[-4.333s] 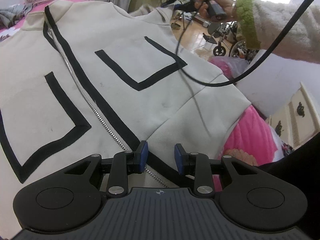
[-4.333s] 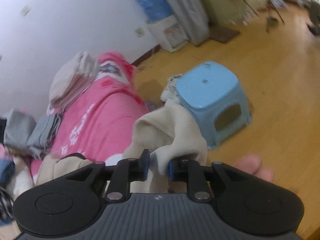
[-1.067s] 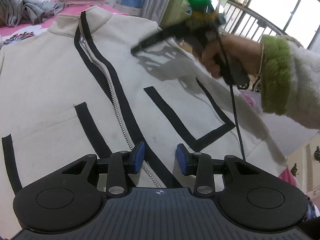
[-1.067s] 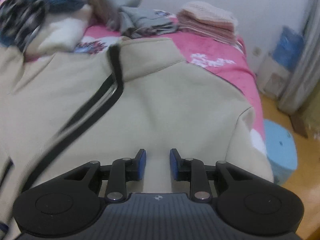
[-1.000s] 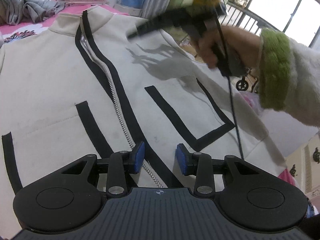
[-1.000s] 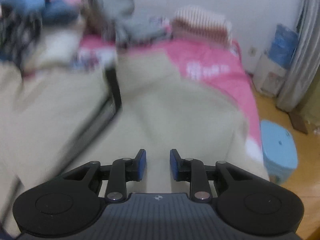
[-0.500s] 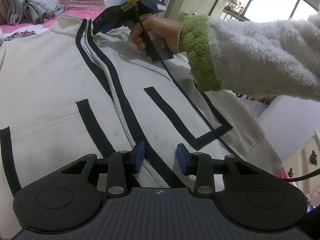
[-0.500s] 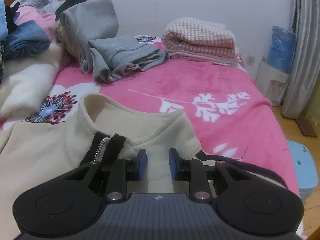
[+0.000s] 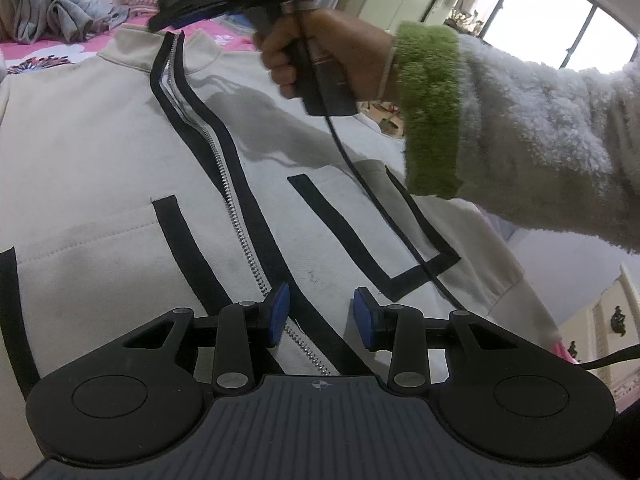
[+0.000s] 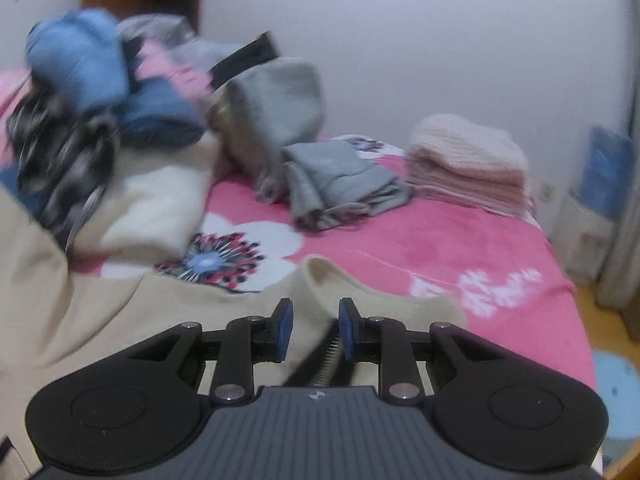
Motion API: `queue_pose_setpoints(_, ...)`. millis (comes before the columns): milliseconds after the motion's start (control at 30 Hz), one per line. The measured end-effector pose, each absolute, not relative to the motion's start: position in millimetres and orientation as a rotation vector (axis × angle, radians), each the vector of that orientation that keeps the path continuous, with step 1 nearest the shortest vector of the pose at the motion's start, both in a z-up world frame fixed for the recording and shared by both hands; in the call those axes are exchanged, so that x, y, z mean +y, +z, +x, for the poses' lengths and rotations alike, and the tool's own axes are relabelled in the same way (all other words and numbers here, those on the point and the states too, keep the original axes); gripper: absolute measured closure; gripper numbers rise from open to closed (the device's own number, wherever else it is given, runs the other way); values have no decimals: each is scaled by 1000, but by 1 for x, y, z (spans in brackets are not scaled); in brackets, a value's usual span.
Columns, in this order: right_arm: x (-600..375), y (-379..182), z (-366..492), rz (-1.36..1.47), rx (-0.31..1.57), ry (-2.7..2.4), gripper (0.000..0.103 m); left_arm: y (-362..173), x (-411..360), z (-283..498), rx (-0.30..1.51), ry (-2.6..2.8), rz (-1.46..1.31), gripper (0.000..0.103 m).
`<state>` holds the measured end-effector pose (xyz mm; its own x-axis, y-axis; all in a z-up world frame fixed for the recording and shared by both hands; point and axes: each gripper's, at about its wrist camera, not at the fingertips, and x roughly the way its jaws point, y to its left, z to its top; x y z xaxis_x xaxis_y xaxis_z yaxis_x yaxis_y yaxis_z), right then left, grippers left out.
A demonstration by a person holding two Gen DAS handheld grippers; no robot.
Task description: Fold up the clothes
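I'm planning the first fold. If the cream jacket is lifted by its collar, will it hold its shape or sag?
The jacket probably sags: it lies flat and creased on the bed. Its thick fabric likely has some weight. The zipper may stiffen the centre line slightly.

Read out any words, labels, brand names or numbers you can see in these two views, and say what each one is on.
None is readable.
Left gripper housing: only a small round crosshair emblem, no letters.
Right gripper housing: the same emblem, blurred.
Cream jacket: black trim only, no lettering.

left claw (image 9: 322, 314): jaws apart, empty | right claw (image 10: 314, 330): jaws apart, hand (image 9: 320, 52) gripping handle
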<state>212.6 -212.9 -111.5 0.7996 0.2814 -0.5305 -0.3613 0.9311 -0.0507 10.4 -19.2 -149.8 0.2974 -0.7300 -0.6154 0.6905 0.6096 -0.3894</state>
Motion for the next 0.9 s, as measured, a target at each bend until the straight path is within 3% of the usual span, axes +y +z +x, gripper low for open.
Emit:
queue_pose_setpoints(333,-190,-158,263,-181,686,324,81,-150,-21,9,844,-943,-47,68)
queue_pose_setpoints(700,-239,-100,187,58,461,333,79,-150,-22,7,842,-944,-47,68)
queue_pose_setpoints(900,-255,-122,223,111,585,271,83,-148,-24,5,840,-941,-38,67)
